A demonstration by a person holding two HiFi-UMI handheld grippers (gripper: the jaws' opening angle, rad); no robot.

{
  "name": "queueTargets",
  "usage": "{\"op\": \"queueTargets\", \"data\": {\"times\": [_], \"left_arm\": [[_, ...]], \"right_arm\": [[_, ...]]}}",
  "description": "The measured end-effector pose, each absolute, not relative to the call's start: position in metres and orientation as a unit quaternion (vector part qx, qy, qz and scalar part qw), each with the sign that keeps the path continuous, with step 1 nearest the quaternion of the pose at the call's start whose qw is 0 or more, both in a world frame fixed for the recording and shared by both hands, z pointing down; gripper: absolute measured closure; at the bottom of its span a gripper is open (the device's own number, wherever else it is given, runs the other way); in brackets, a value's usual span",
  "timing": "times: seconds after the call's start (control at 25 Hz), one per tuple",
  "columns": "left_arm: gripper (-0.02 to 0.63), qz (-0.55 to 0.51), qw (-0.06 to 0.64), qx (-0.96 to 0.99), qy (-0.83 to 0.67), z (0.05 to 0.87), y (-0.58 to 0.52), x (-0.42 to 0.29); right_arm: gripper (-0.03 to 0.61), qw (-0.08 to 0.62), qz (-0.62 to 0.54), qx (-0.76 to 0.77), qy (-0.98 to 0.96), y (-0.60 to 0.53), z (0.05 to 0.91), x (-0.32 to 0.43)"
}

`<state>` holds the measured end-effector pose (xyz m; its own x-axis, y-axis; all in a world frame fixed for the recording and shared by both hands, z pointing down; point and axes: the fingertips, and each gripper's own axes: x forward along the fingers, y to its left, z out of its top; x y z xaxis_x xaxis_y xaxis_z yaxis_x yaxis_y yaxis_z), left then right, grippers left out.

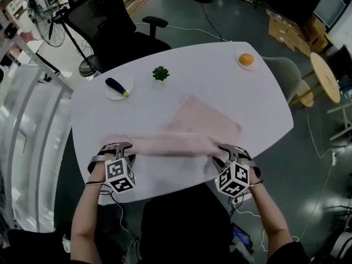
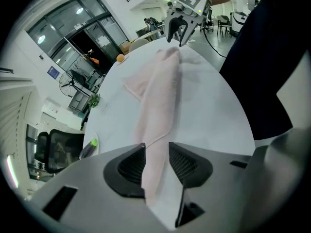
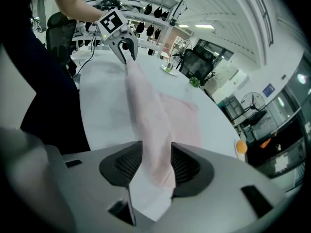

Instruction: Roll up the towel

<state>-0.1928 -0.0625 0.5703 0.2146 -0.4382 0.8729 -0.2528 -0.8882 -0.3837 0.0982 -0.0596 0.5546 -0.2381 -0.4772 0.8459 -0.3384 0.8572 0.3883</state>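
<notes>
A pale pink towel (image 1: 203, 122) lies on the white table (image 1: 264, 92), its far part flat and its near edge gathered into a band stretched between my two grippers. My left gripper (image 1: 122, 147) is shut on the band's left end near the table's front edge. In the left gripper view the towel (image 2: 160, 96) runs from between the left gripper (image 2: 156, 147) pads up to the right gripper (image 2: 180, 25). My right gripper (image 1: 228, 153) is shut on the right end. There the towel (image 3: 146, 110) hangs bunched between the right gripper (image 3: 156, 144) pads and stretches to the left gripper (image 3: 124, 45).
At the table's far side stand a plate with an eggplant (image 1: 116, 87), a small green plant (image 1: 160, 73) and a plate with an orange (image 1: 246, 59). A black office chair (image 1: 110, 21) stands behind the table, and a round wooden side table (image 1: 324, 76) at the right.
</notes>
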Motion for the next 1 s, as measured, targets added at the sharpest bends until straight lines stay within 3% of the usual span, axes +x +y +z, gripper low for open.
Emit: {"op": "queueTargets", "data": {"times": [0.64, 0.88, 0.96, 1.0], "left_arm": [[0.453, -0.607, 0.064, -0.768, 0.194, 0.615, -0.065, -0.167], [0.522, -0.635, 0.097, -0.744, 0.185, 0.620, -0.072, -0.168], [0.551, -0.637, 0.102, -0.741, 0.184, 0.618, -0.074, -0.168], [0.555, -0.637, 0.104, -0.741, 0.183, 0.616, -0.075, -0.169]], "right_arm": [[0.407, 0.606, -0.035, 0.247, -0.755, -0.053, 0.615, 0.135], [0.477, 0.629, -0.068, 0.234, -0.739, -0.057, 0.623, 0.142], [0.541, 0.631, -0.074, 0.234, -0.736, -0.057, 0.622, 0.143], [0.544, 0.630, -0.078, 0.236, -0.736, -0.058, 0.620, 0.144]]}}
